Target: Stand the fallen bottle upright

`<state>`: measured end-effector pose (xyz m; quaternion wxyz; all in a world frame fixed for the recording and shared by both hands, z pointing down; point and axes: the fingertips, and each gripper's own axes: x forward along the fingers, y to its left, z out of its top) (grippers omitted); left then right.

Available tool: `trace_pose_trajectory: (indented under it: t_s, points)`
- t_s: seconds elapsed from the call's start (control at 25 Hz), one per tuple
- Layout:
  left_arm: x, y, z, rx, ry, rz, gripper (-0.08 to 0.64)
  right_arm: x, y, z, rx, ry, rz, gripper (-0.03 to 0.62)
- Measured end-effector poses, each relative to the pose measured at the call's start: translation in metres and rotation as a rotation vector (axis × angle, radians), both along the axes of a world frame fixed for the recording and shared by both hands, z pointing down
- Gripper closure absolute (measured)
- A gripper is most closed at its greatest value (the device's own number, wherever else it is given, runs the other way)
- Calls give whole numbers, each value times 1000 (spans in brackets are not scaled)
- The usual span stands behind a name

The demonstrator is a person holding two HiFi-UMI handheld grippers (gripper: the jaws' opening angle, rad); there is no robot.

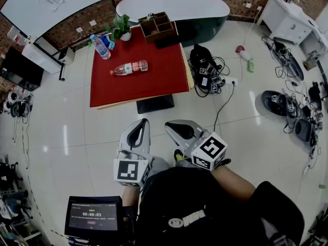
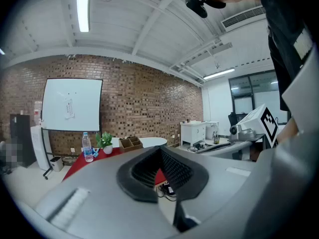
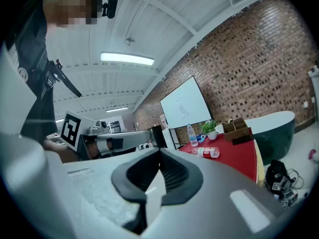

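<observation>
Fallen bottle (image 1: 129, 67) lying on side, middle of red table (image 1: 159, 83) (second bottle (image 1: 100, 46) upright at far corner). Left gripper (image 1: 141, 123), right gripper (image 1: 171, 125): jaws together, empty, well short of table.

On the table (image 1: 154, 81), the fallen bottle (image 1: 129, 67) lies before an upright bottle (image 1: 100, 46), plant (image 1: 122, 28) and perhaps a box (image 1: 157, 25).

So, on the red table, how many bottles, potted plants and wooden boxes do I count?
Bottles: 2, the standing bottle and the lying bottle
Potted plant: 1
Wooden box: 1
Total: 4
</observation>
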<state>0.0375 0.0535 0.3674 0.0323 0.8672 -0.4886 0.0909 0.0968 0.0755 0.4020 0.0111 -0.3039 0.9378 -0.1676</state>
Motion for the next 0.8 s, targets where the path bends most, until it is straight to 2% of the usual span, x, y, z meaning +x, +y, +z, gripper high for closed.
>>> trace_pose_trajectory:
  t_s: [0.4, 0.8]
  points:
    - [-16, -11, 9, -10, 20, -26, 560, -13, -14, 10, -1, 5, -7, 589]
    - [-69, -106, 34, -61, 68, 6, 560, -70, -107, 24, -19, 70, 20, 589]
